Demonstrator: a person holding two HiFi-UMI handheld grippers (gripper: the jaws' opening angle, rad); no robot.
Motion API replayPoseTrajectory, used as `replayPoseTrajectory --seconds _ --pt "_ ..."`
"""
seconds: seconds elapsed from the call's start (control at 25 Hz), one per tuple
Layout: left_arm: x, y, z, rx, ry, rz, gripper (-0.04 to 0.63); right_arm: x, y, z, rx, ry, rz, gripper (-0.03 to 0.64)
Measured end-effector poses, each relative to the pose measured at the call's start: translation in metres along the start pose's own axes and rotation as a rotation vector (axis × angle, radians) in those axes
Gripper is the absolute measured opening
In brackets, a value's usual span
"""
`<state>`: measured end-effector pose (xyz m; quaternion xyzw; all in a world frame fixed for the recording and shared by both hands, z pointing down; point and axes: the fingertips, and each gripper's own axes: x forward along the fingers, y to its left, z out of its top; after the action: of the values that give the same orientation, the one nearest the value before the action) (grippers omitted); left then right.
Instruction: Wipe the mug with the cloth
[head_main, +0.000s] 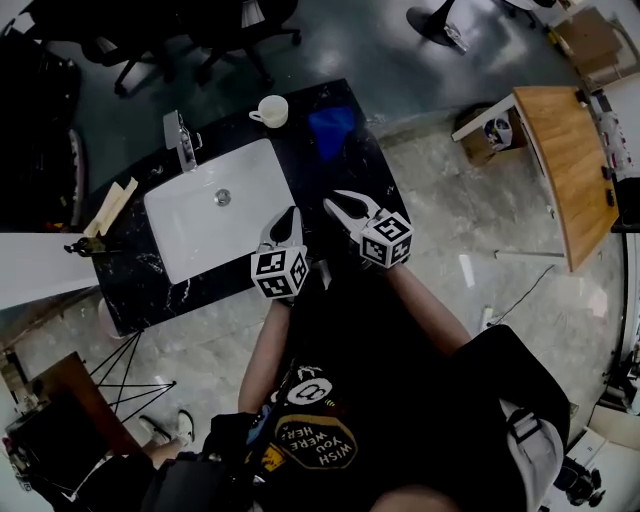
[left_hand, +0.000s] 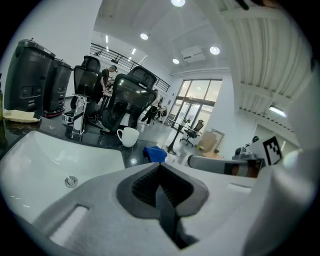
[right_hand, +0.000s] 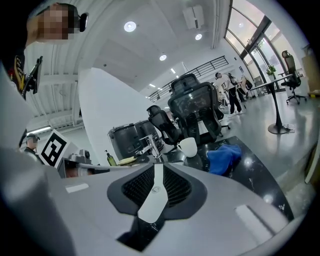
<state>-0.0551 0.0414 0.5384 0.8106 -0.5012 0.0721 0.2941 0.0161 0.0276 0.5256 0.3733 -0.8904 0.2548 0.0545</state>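
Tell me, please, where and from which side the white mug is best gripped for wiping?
Probably the handle: the mug stands upright with its handle sticking out toward the faucet, away from the blue cloth. Come in from the faucet side with the left gripper, leaving the body free.

Left gripper (left_hand: 160, 172): jaws together, nothing between. Just past the tips, blue cloth (left_hand: 155, 153) on dark counter (left_hand: 132, 156). White mug (left_hand: 128, 136) beyond, slightly left. White sink (left_hand: 45, 160) left, lower.

One mug (head_main: 272, 110), one cloth (head_main: 332, 128), one sink (head_main: 195, 235), one left hand-held gripper (head_main: 289, 216), one right hand-held gripper (head_main: 340, 204).
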Motion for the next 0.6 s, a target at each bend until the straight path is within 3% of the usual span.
replayPoseTrajectory --seconds 0.16,0.36,0.6 --pt "0.008 0.000 0.008 -0.007 -0.014 -0.023 0.005 0.005 -0.010 -0.002 -0.017 0.032 -0.007 0.051" --pt "0.036 0.006 0.024 0.022 -0.018 0.014 0.005 0.026 -0.046 0.006 -0.117 0.089 -0.022 0.074" --pt "0.079 0.024 0.039 0.037 0.003 0.093 0.005 0.069 -0.107 -0.008 -0.258 0.285 0.051 0.160"
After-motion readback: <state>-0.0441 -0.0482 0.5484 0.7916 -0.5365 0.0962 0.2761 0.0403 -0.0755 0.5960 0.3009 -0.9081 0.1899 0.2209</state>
